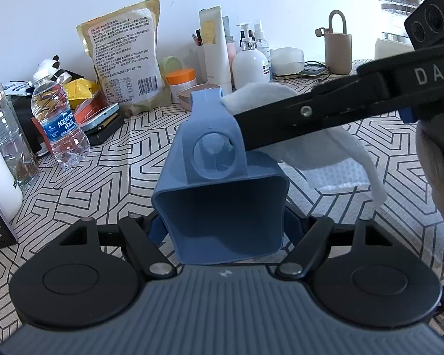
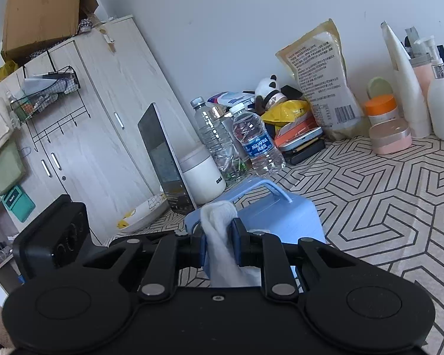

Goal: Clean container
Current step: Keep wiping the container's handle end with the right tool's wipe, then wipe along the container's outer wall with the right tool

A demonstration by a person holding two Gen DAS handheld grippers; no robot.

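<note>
Right now the left hand-held gripper (image 1: 222,230) clamps the blue container (image 1: 219,207) lying lengthwise ahead, while the right hand-held gripper (image 2: 219,245), closed on a white cloth (image 2: 222,248), presses its far end.

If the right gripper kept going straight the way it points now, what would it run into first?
The right gripper, shut on the white cloth, would likely meet the blue container first; the cloth tip already sits at its handle. Depth is hard to judge.

Clutter we see along the wall

On the patterned tablecloth (image 1: 109,171), an Aquafina bottle (image 1: 60,124) stands at left, a printed food pouch (image 1: 124,56) leans upper centre, an orange-lidded jar (image 1: 181,81) beside it; in the right wrist view, a wardrobe (image 2: 103,112) fills the left, cardboard box (image 2: 41,14) on top.
</note>
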